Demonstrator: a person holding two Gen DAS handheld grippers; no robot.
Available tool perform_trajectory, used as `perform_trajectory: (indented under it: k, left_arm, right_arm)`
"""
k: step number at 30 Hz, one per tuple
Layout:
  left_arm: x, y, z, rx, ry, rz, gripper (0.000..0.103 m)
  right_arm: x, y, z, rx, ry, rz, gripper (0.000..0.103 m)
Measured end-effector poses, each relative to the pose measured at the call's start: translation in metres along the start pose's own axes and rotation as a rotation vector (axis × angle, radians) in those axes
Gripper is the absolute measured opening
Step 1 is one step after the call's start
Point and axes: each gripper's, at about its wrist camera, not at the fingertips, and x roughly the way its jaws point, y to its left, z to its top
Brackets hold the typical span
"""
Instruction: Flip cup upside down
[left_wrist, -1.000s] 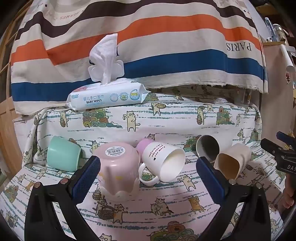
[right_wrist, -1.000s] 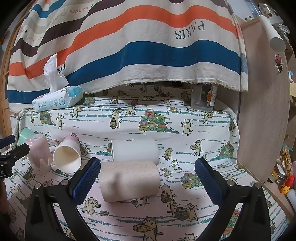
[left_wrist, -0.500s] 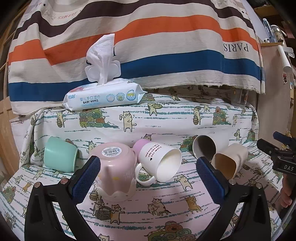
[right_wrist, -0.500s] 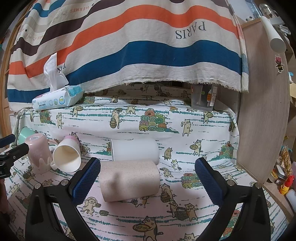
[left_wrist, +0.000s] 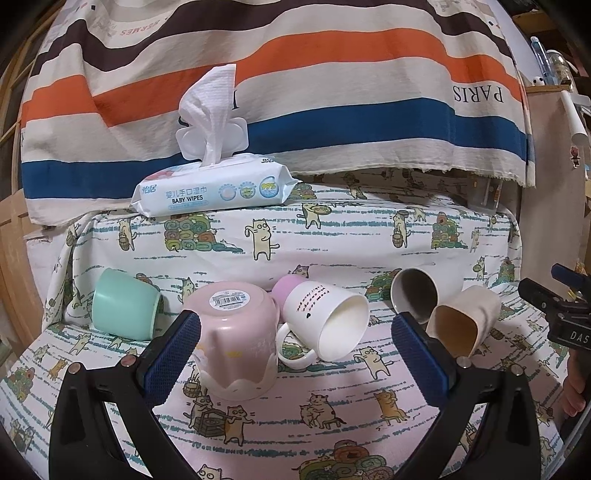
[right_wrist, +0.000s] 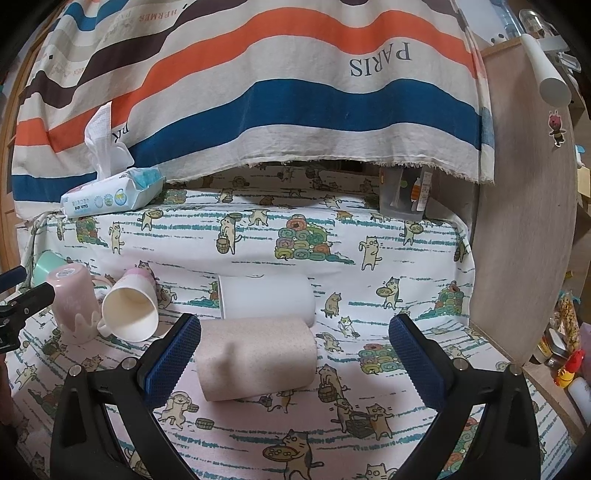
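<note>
**One cup inverted, several left lying on their sides**

The pink cup (left_wrist: 236, 339) stood mouth-down on the cat-print cloth (left_wrist: 332, 417) that covered the worktop, its barcode sticker on the upturned base, so that one appeared finished. The others were not. A white mug (left_wrist: 325, 321) with a handle lay on its side just beside the pink cup, its mouth toward the camera. A mint-green cup (left_wrist: 123, 302) lay tipped over to the left, and a grey-lined cup (left_wrist: 415, 293) and a beige cup (left_wrist: 461, 321) lay on their sides to the right, touching or nearly so. In the right wrist view the beige speckled cup (right_wrist: 255, 360) lay sideways with a white cup (right_wrist: 266, 297) lying just behind it. By this reading, most of the flipping remained to be done.

The left hand-held gripper (left_wrist: 295, 350) was spread wide and gripped nothing; its left pad sat just at the pink cup's side, though contact could not be confirmed. The right hand-held gripper (right_wrist: 293, 354) was equally wide open and empty, with the beige speckled cup lying between its fingers, nearer the left one, which looked like the likely next pick. A pack of baby wipes (left_wrist: 214, 188) rested on the raised ledge behind.
</note>
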Motion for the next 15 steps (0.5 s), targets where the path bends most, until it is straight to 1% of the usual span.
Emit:
perform_trajectory:
  k: [15]
  left_arm:
    - [0.0006,0.0026,-0.0005,-0.002,-0.001,0.004,0.103]
  right_arm:
    - [-0.0010,0.0002,0.0004,-0.008,-0.002,-0.002,0.103]
